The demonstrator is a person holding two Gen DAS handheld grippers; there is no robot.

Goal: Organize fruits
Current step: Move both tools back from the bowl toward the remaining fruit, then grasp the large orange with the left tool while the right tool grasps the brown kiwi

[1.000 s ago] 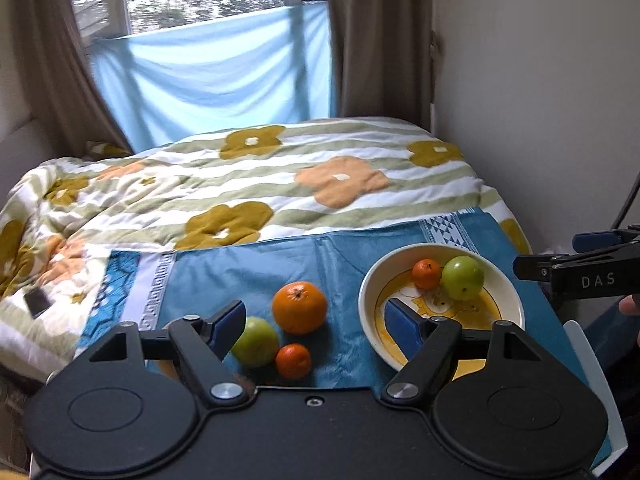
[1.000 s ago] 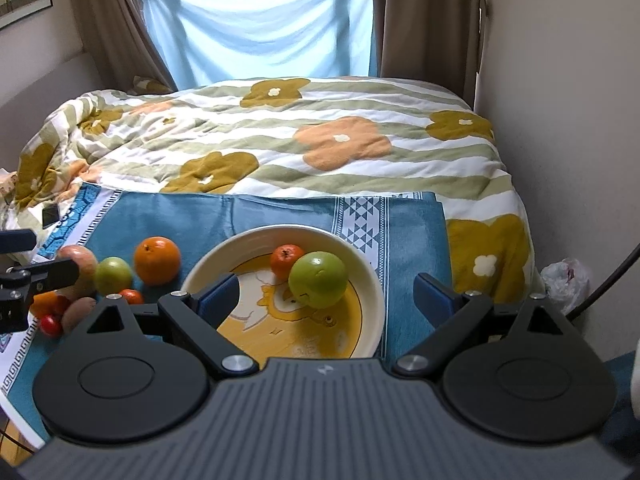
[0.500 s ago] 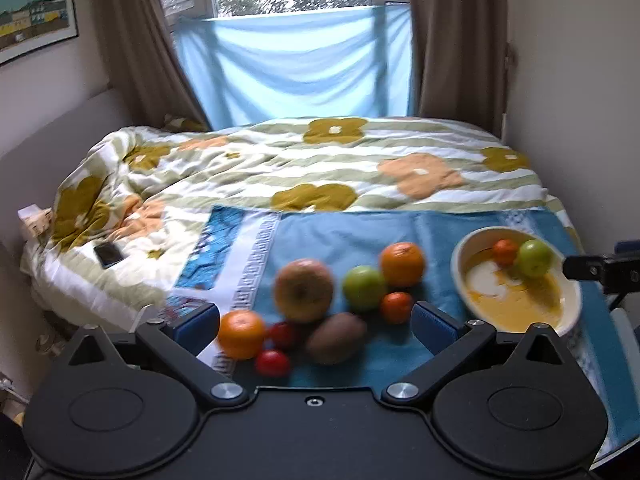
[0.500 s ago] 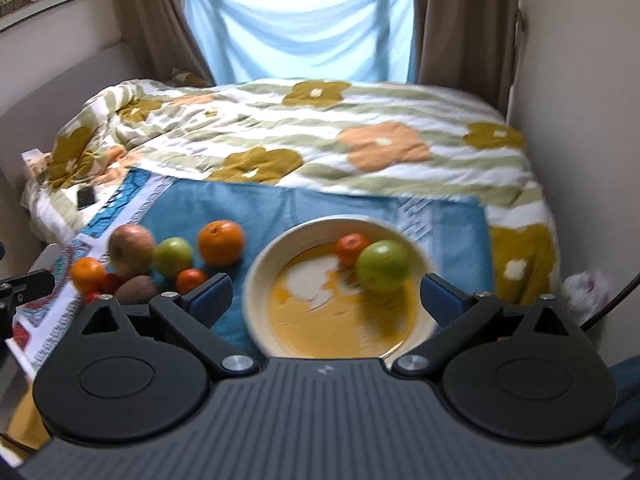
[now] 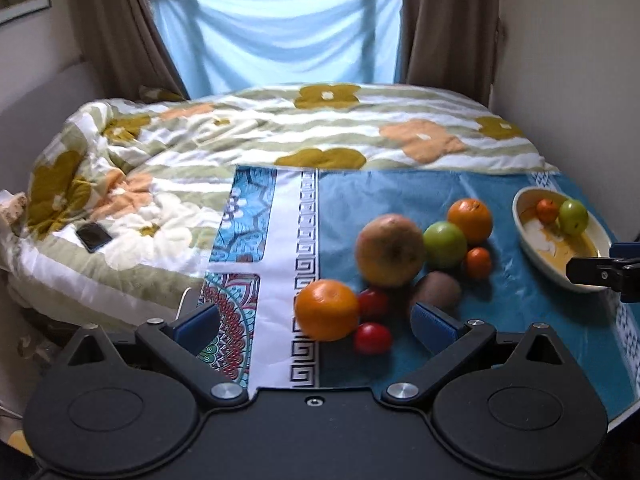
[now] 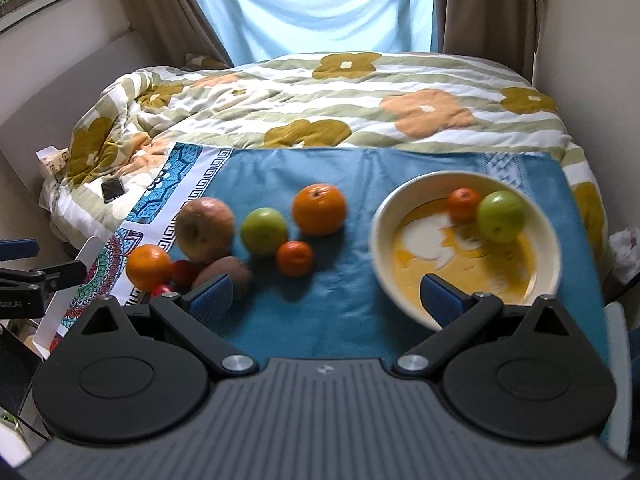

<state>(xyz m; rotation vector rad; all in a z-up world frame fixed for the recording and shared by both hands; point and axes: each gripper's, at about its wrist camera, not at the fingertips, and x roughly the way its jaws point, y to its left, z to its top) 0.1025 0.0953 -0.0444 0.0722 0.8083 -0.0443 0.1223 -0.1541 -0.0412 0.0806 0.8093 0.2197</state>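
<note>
A loose pile of fruit lies on a blue cloth (image 5: 400, 196): a large reddish apple (image 5: 390, 250), a green apple (image 5: 445, 239), two oranges (image 5: 326, 310) (image 5: 470, 220), a small mandarin (image 5: 478, 263), a kiwi (image 5: 436, 290) and two red tomatoes (image 5: 373, 338). My left gripper (image 5: 316, 326) hangs open just before the near orange, gripping nothing. The cream bowl (image 6: 380, 216) holds a mandarin (image 6: 464, 204) and a green apple (image 6: 500, 216). My right gripper (image 6: 326, 300) is open over the cloth between the pile and the bowl, its right finger at the bowl's near rim.
The cloth covers the near end of a bed with a flowered quilt (image 5: 320, 136). A dark phone (image 5: 93, 237) lies on the quilt at the left. A wall runs along the right, curtains and a window stand behind. A plastic bag (image 6: 624, 244) sits beside the bed.
Both grippers have swung left, so the fruit pile now fills the left wrist view and the bowl sits at its right edge. The left jaws have spread wider.
</note>
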